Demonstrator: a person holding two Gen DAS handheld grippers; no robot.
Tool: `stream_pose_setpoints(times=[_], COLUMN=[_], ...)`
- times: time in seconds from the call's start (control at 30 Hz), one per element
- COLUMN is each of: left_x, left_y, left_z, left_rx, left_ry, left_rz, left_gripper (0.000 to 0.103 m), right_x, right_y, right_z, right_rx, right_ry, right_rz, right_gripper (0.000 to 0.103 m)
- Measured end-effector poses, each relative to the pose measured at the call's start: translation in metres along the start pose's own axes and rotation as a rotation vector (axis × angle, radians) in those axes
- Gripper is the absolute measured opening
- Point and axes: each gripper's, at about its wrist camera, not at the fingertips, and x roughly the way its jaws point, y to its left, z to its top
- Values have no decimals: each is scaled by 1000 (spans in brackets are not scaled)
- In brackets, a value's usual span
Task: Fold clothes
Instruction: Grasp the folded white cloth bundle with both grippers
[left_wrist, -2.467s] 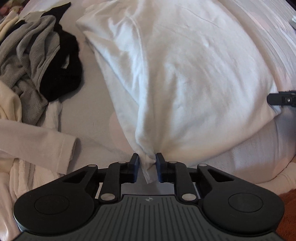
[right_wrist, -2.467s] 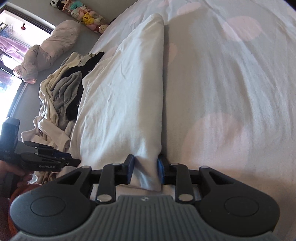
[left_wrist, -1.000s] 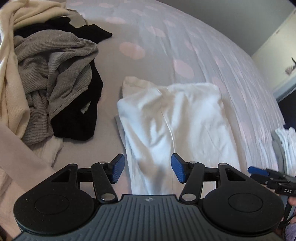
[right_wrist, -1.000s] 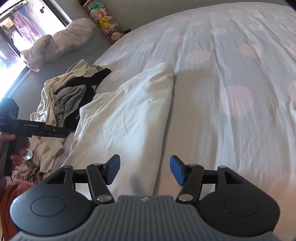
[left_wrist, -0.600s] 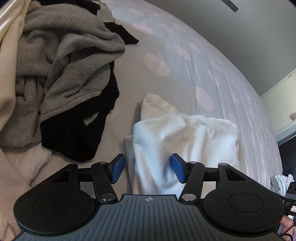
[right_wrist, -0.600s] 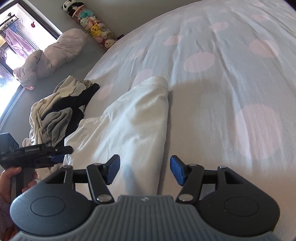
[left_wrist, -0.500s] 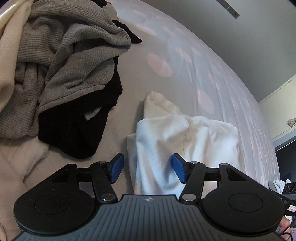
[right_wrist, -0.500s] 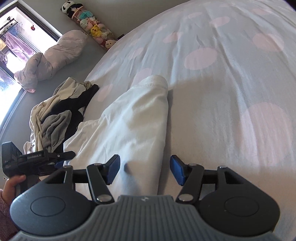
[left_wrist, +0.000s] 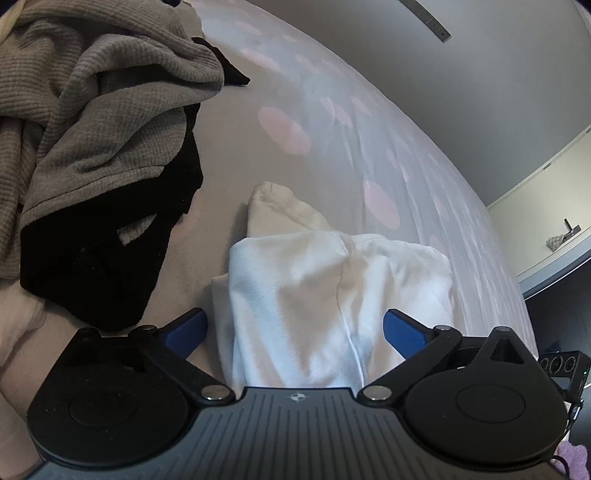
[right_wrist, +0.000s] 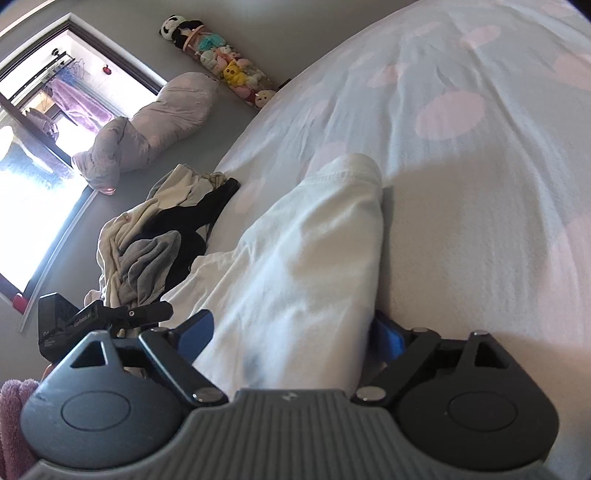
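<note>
Both jaws stood apart, straddling the white garment (left_wrist: 332, 295); soft, limp fabric suited gripping at its near folded edge.

low wrist views, close, sharing white garment (left_wrist: 325, 295)

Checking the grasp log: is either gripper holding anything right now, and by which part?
Nothing is held. The left gripper and right gripper are both open, each straddling the near end of the white garment.

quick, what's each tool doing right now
Left tool: open, white garment between its fingers, not gripped.
Right tool: open, astride the same garment.
</note>
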Motion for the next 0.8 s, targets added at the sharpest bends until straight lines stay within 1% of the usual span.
stream_pose_setpoints(times=[0.03, 0.1, 0.2, 0.3, 0.37, 0.4, 0.43, 0.47, 0.5, 0.53, 0.57, 0.63, 0.77, 0.8], left_x=[1, 3, 3, 1, -1, -2, -3, -5, -6, -7, -6, -5, -6, -6], left_y=[-1, -2, 6, 10, 12, 14, 15, 17, 20, 25, 30, 39, 30, 30], left_z=[1, 2, 3, 2, 2, 1, 0, 0, 0, -1, -1, -3, -4, -4], left_rx=[6, 19, -29, -35, -33, -30, -28, -32, -45, -67, -90, -136, -75, -75], left_ry=[-1, -3, -24, -24, -23, -23, -22, -20, -18, -12, 4, 36, 45, 47], left_rz=[2, 6, -37, -49, -51, -50, -48, -45, -42, -48, -72, -124, -87, -87], left_gripper=[103, 103, 103, 99, 94, 91, 83, 69, 61, 45, 36, 29, 29, 30], right_x=[2, 5, 6, 5, 3, 2, 0, -1, -1, -1, -2, -2, -3, -3], right_y=[1, 0, -6, -8, -12, -15, -18, -21, -23, -23, -23, -22, -20, -20], right_z=[1, 5, 11, 13, 14, 14, 15, 15, 16, 16, 16, 16, 16, 16], right_rx=[1, 23, 78, 82, 92, 103, 117, 130, 139, 143, 144, 141, 130, 130], right_ry=[0, -6, -14, -3, 1, 3, 6, 11, 16, 23, 31, 43, 59, 62], right_rz=[9, 22, 43, 19, 5, 6, 13, 21, 29, 34, 36, 36, 34, 35], right_gripper=[101, 101, 99, 88, 74, 72, 69, 67, 66, 66, 66, 66, 67, 67])
